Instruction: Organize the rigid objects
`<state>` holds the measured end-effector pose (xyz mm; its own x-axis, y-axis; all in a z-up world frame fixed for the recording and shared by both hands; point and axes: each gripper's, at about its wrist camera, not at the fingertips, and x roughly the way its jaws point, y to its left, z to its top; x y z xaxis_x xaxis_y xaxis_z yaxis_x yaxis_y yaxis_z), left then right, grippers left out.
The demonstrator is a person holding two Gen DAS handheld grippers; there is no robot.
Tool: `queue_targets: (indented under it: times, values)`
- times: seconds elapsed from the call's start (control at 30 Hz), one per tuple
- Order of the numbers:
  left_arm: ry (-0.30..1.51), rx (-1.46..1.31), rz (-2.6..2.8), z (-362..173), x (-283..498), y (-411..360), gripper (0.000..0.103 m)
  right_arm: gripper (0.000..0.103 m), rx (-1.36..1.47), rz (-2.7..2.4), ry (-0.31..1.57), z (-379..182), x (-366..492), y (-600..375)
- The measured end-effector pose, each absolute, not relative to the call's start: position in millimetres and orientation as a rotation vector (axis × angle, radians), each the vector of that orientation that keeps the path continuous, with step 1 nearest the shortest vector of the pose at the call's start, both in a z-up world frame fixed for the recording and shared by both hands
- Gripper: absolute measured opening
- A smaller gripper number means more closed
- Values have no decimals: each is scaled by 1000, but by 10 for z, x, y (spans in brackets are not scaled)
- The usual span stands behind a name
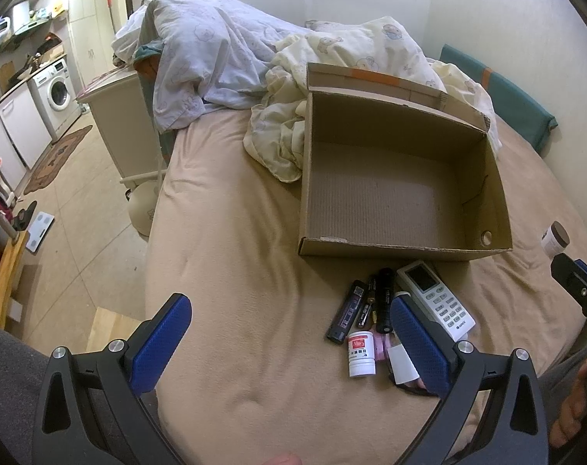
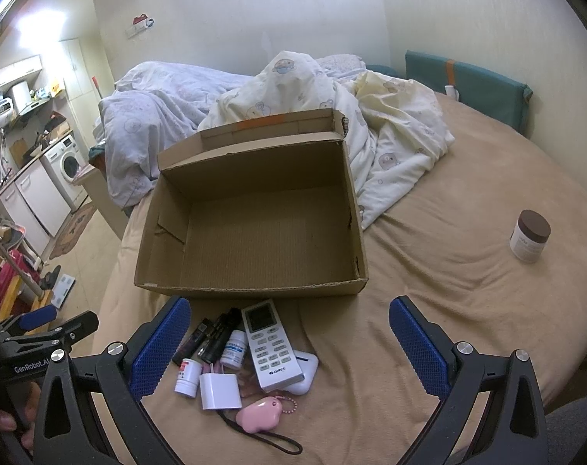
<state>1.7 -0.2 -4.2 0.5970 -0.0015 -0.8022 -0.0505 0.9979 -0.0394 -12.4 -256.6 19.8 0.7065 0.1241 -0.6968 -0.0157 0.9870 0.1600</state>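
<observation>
Nothing packed yet: cardboard box [image 2: 254, 232] empty on the bed [image 2: 448, 271], floor bare, back flap standing up against the rumpled quilt [image 2: 390, 128]

All still to go in, as far as can be judged. Clustered just in front of the box's near wall: white remote [image 2: 270, 348], black flashlight [image 2: 220, 335], dark lighter [image 1: 345, 316], a couple of batteries [image 1: 367, 306], two small white bottles [image 2: 188, 378] [image 2: 234, 348], white plug [image 2: 220, 389], white case [image 2: 305, 372] half under the remote, pink keychain [image 2: 259, 415] with a dark cord. Several touching or overlapping, so hard to take singly. Brown-lidded jar [image 2: 529, 236] alone, well apart toward the bed's right side

Left gripper [image 1: 289, 345] spread wide, holding nothing, right finger hanging over the near end of the pile. Right gripper [image 2: 289, 345] likewise wide and bare, pile between its fingers but nearer the left one

Room to move: box top fully open, near wall low, short clear hop from pile to box. Bare bedding ample to the right of the pile and around the jar. Left edge of the bed close beside the box, drop to the floor there; quilt crowding the box's far and right walls
</observation>
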Motion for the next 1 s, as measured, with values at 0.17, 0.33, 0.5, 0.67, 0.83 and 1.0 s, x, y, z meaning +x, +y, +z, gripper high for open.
queue_targets:
  times: [0.17,0.33,0.5,0.67,0.83,1.0]
  values:
    - [931,-58,28,-53,17,5,103,103,146,78,782,199,-121,-2567]
    - [932,-63,29,-55,11,16,103,103,147,78,783,197,-124,-2568]
    - [935,-61,28,-53,15,15,103,103,147,78,783,195,-124,-2566]
    - [940,-61,30,-83,12,37,103,103,141,82,787,192,-101,-2578]
    - [942,-61,31,-89,19,35,103,103,138,84,791,195,-116,-2549]
    - [949,-57,34,-105,25,31,103,103,144,84,798,153,-102,-2560]
